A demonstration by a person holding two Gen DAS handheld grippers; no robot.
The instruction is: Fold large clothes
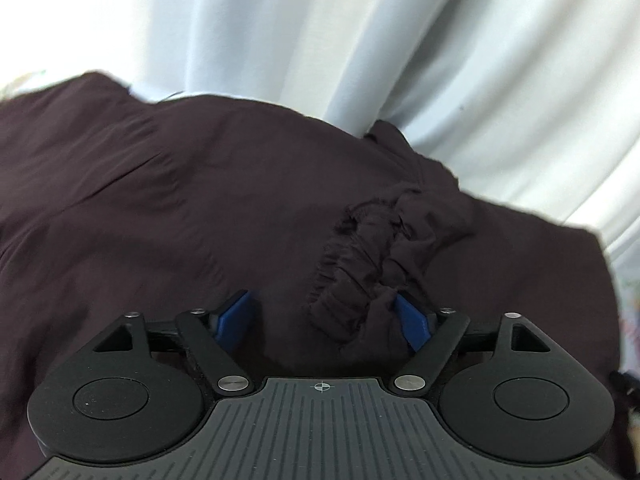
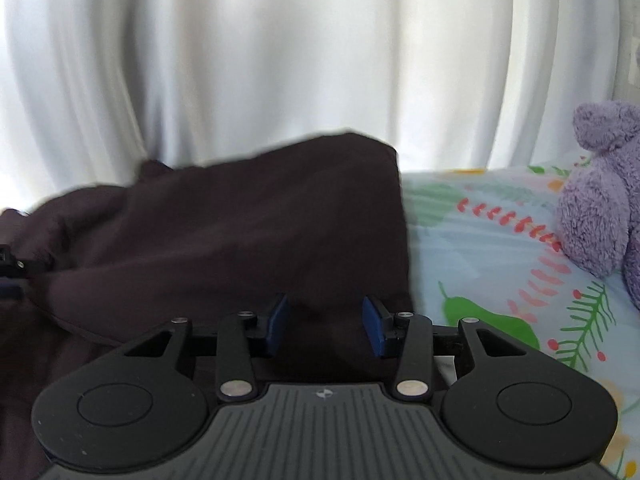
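I am working over a bed with a pale blue sheet printed with green leaves and red sprigs (image 2: 480, 240), and behind it hang white, softly pleated curtains (image 2: 260, 60) that fill the whole background in both views. A fuzzy lilac plush toy (image 2: 600, 192) sits on the sheet at the right edge, cut off by the frame so I cannot make out its full shape.

The large dark brown garment of thin fabric (image 1: 180, 200) lies spread across the bed. In my right view its far corner (image 2: 360, 168) ends at a straight edge with the printed sheet just beside it.

My left gripper (image 1: 324, 320) has its jaws wide apart over the garment; a gathered, elasticated band of the same dark cloth (image 1: 360, 256) lies bunched between them, against the right blue pad, and no pad pinches it. My right gripper (image 2: 326, 324) has its jaws partly apart, low over flat dark cloth, clamping nothing.

At the far left of my right view a black and blue part pokes in, too cropped to identify. No containers are in view.
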